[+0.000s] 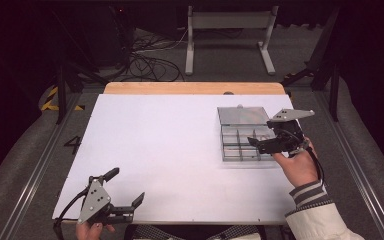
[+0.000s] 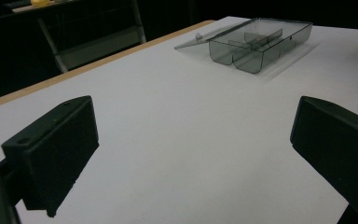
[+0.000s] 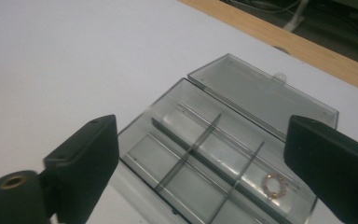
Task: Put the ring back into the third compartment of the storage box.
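Note:
A clear grey compartment box (image 1: 241,142) lies open on the right of the white table, its lid (image 1: 242,115) flat behind it. In the right gripper view the box (image 3: 200,154) shows several compartments, and a small beaded ring (image 3: 274,185) lies in one by the right jaw. My right gripper (image 1: 264,138) hovers over the box's right side, open and empty; its jaws stand wide in its own view (image 3: 214,177). My left gripper (image 1: 128,185) rests near the table's front left edge, open and empty (image 2: 196,154). From there the box (image 2: 260,43) sits far off.
The white table top (image 1: 160,145) has a wooden strip (image 1: 195,88) along its far edge. A metal stand (image 1: 229,35) and cables lie on the floor behind. A person's sleeve (image 1: 315,210) comes in at the bottom right.

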Available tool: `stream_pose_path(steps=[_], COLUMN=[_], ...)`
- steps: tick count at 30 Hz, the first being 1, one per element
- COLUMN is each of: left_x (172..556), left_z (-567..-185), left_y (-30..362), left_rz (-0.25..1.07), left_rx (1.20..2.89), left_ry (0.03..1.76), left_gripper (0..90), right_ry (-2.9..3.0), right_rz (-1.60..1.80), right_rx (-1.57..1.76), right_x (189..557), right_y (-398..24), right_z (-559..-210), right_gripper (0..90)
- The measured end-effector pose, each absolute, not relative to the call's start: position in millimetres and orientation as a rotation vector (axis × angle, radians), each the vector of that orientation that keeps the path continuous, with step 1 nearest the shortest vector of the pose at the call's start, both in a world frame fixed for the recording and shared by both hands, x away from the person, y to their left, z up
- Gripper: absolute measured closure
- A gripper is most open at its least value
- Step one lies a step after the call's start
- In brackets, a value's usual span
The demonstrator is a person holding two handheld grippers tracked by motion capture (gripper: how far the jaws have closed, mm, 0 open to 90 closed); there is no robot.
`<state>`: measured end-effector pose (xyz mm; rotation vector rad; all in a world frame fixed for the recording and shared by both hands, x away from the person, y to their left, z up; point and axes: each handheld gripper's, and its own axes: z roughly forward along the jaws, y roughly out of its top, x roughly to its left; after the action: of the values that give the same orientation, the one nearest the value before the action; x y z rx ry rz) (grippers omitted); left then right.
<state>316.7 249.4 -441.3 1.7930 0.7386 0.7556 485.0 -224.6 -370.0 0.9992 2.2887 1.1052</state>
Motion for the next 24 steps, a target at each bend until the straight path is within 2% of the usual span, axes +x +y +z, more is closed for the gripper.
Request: stream_pose_path(steps=[4, 12, 24], left_x=[317, 316, 316], left_z=[-441, -441, -441], left_y=[249, 249, 249], left_rz=[0.756, 0.750, 0.748], left_rx=[1.793, 1.789, 1.789], left_ry=[0.739, 0.744, 0.745], left_gripper=[1.3, 1.3, 1.3], right_ry=[2.332, 2.328, 2.322], right_rz=[1.187, 1.289, 1.415], right_rx=[0.952, 0.866, 0.754], right_x=[474, 453, 430], right_y=[-221, -220, -222], right_z=[-367, -367, -380], right_gripper=[4.0, 0.2, 0.0])
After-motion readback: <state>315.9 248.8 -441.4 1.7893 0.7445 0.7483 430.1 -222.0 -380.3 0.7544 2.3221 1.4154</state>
